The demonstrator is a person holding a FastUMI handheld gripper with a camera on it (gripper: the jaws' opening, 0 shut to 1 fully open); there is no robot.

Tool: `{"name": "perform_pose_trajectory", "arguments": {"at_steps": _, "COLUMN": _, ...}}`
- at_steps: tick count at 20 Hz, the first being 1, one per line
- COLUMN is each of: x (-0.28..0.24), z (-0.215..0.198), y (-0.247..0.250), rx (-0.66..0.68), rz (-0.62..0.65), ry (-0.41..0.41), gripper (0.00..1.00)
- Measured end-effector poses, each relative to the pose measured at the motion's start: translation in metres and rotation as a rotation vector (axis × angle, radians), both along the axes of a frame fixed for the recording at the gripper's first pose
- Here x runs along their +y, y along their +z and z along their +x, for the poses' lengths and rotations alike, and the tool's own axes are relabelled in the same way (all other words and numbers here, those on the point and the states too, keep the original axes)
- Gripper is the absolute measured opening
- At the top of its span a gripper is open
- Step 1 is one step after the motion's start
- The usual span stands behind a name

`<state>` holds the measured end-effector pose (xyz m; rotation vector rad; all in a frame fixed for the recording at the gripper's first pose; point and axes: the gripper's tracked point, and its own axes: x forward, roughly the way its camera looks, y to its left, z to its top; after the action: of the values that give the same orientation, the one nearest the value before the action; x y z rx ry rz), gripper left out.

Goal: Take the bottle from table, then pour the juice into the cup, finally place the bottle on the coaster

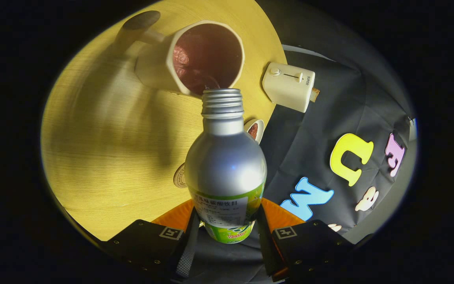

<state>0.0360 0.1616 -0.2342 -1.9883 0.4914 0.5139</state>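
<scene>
Gripping the bottle (225,165), tongs (227,227) tip it over the cup (195,59) on, seemingly, a wooden table (105,157).

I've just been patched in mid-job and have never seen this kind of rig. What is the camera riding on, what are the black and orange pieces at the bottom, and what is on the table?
The camera rides on a hand-held two-finger gripper and looks forward along its fingers, the black and orange pieces. Both press on a silver aluminium bottle with a green label, cap off, tipped so its mouth is at the rim of a cream mug with dark liquid inside. The mug stands on a round wooden table. Also there: a small cream toaster, a small cup behind the bottle's neck, and a round coaster partly hidden beside the bottle.
</scene>
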Motion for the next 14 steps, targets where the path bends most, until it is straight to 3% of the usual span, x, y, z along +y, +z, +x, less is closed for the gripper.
{"name": "perform_pose_trajectory", "arguments": {"at_steps": 14, "x": 0.0044, "z": 0.0053, "y": 0.0067, "rx": 0.013, "rz": -0.087, "ry": 0.045, "gripper": 0.69}}
